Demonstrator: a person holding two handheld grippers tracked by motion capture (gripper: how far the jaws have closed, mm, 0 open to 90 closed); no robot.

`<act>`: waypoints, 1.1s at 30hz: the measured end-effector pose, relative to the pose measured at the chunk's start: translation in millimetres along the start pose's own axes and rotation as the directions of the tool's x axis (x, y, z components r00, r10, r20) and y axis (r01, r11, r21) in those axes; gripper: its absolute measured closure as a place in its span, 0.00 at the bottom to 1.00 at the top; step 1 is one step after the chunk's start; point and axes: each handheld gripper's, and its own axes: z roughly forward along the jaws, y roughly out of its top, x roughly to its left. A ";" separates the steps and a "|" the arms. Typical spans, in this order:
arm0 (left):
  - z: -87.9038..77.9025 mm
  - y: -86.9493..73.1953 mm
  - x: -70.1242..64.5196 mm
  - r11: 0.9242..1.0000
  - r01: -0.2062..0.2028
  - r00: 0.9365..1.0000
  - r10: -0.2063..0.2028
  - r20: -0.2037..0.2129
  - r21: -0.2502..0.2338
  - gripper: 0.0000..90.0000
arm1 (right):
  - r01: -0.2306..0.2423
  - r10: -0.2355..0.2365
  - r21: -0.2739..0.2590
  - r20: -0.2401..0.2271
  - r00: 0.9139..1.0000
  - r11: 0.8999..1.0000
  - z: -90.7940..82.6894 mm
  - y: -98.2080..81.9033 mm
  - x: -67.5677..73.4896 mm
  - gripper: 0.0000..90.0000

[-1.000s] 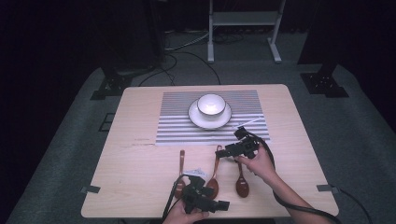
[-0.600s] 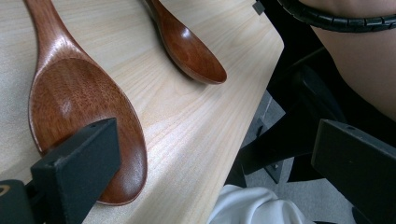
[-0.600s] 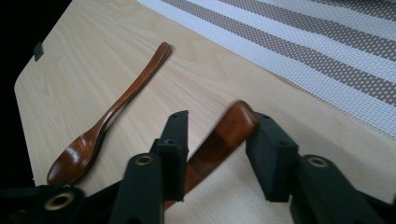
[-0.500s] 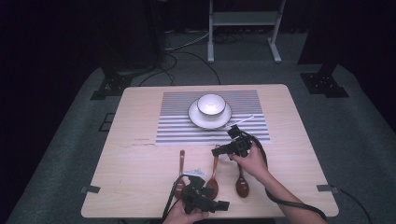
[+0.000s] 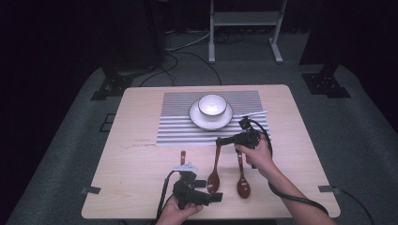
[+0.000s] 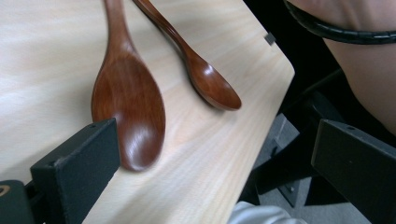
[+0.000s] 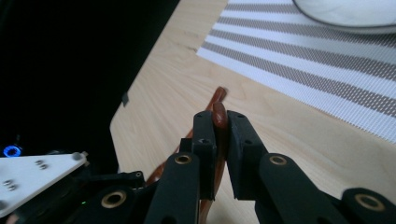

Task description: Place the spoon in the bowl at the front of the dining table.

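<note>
Spoon [image 7: 220, 115], wooden, dark brown: handle tip clamped between the pads of the right gripper [image 5: 220, 140], whose jaws have just been closing onto it; in the high view it is the middle of three, its handle end at about 12 o'clock and its bowl at 6 o'clock near the worktop's near edge. Second spoon [image 5: 242, 180]: just beside the first at 3 o'clock, lying parallel, bowl toward the near edge, partly under the right hand [image 5: 256, 154]. Third spoon [image 5: 182, 156]: at 9 o'clock of the first, only its handle visible above the left gripper [image 5: 213, 197]. Left gripper: jaws wide apart, nothing between them, held low at the near edge of the worktop [image 5: 136, 178]; in its own view one jaw sits just beside a spoon bowl without pressing it. Placemat [image 5: 178, 117], striped grey and white: at 12 o'clock of the spoons, toward the far side. Plate [image 5: 197, 119], white: centred on the placemat. Bowl [image 5: 212, 105], white: upright on the plate. Chopsticks [image 5: 251, 114], pale: at 3 o'clock of the plate, on the placemat, angled.
</note>
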 end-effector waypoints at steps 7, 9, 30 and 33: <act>-14.3 3.4 7.8 0.999 0.011 0.999 -0.013 -0.039 -0.047 0.00 | -0.046 0.045 -0.062 -0.022 0.999 0.997 -18.6 8.8 -5.8 0.91; -16.3 3.9 10.1 0.999 0.013 0.999 -0.016 -0.046 -0.052 0.00 | -0.054 0.053 -0.077 -0.020 0.998 0.996 -22.3 10.8 -7.8 0.91; -17.4 3.5 11.5 0.999 -0.003 0.997 -0.002 -0.081 -0.053 0.00 | -0.081 0.091 -0.180 0.049 0.995 0.980 -44.3 48.7 -9.5 0.90; -17.8 3.6 11.7 0.999 -0.003 0.997 -0.002 -0.081 -0.053 0.00 | -0.077 0.090 -0.195 0.059 0.994 0.978 -45.5 58.1 -6.5 0.90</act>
